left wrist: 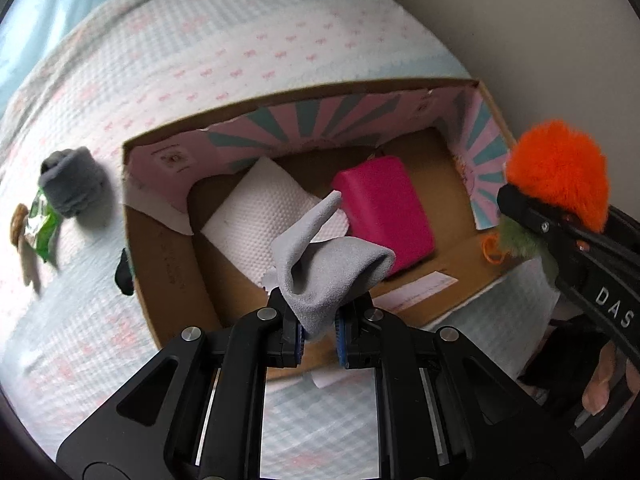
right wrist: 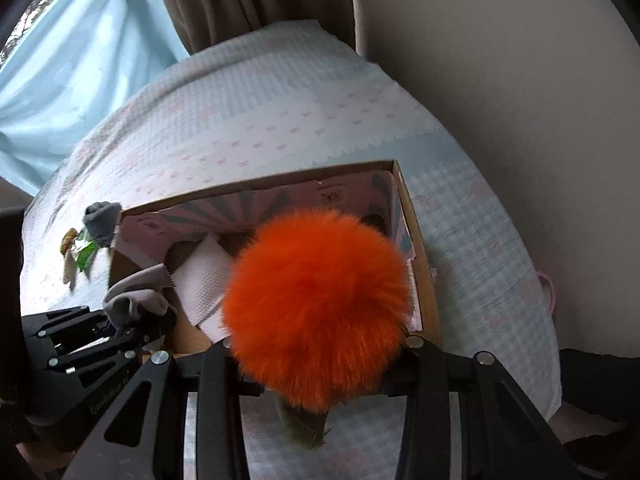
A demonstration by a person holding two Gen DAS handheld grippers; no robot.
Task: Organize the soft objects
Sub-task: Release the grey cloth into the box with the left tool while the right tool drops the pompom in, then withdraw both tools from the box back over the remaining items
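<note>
My left gripper (left wrist: 320,334) is shut on a grey cloth (left wrist: 324,268) and holds it over the near edge of an open cardboard box (left wrist: 168,272). The box holds a white paper towel roll (left wrist: 260,216) and a pink block (left wrist: 384,204). My right gripper (right wrist: 320,380) is shut on an orange fluffy pompom (right wrist: 316,304) with a green tail (right wrist: 308,428), above the box's near right side. The pompom (left wrist: 556,172) and right gripper (left wrist: 520,208) also show in the left wrist view. The left gripper (right wrist: 120,332) with the cloth (right wrist: 136,296) shows in the right wrist view.
The box (right wrist: 416,216) sits on a bed with a light blue and pink checked cover (left wrist: 200,48). Left of the box lie a rolled grey sock (left wrist: 72,184), a green wrapper (left wrist: 44,228), a small brown item (left wrist: 18,220) and a black item (left wrist: 124,272). A wall (right wrist: 500,80) is at right.
</note>
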